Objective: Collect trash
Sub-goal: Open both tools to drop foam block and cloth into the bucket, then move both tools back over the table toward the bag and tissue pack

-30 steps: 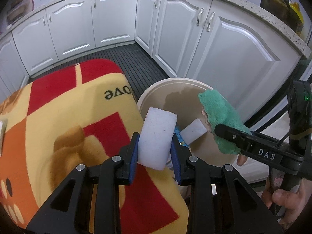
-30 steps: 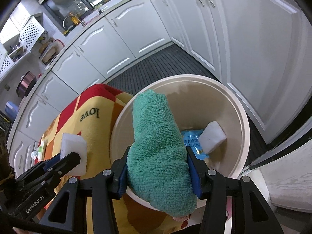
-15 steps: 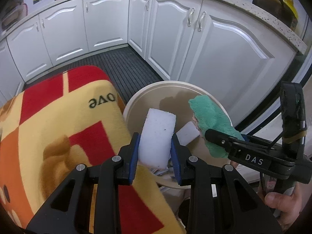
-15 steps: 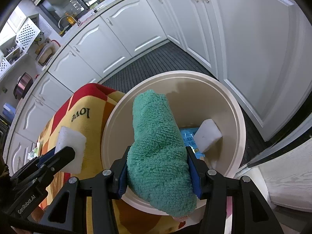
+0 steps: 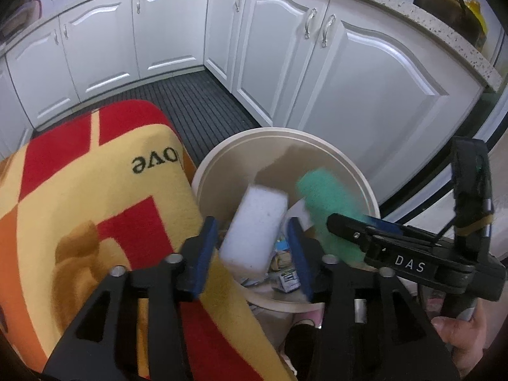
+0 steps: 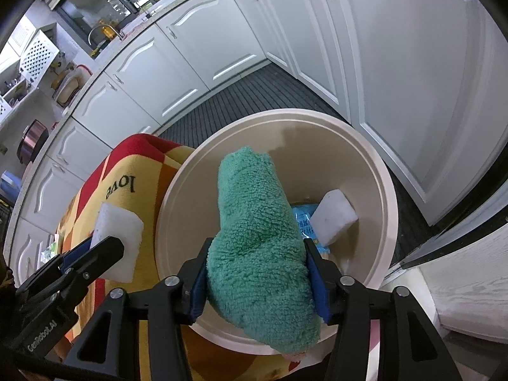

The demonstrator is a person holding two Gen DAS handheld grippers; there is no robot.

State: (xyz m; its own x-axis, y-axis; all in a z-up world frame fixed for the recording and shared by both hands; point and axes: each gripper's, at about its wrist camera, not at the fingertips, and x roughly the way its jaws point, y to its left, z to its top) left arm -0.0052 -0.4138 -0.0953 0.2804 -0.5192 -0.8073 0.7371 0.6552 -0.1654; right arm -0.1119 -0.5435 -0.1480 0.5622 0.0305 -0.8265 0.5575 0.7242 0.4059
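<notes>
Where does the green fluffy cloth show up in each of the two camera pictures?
Left wrist view: the green cloth is right of centre, blurred, over the beige bin, clamped in the right tongs.
Right wrist view: the cloth fills the lower middle, held between the blue pads, over the bin.
Shared landmark: the blanket's "love" lettering, left of the bin in both.

Left gripper (image 5: 252, 238): pointed forward and down, jaws spread slightly wider than the white sponge (image 5: 257, 219) between them, thin gaps at both pads. Right gripper (image 6: 257, 270): alongside, pads pressed into the green towel (image 6: 254, 216). Right hand (image 5: 460, 336) wrapped round its handle.
</notes>
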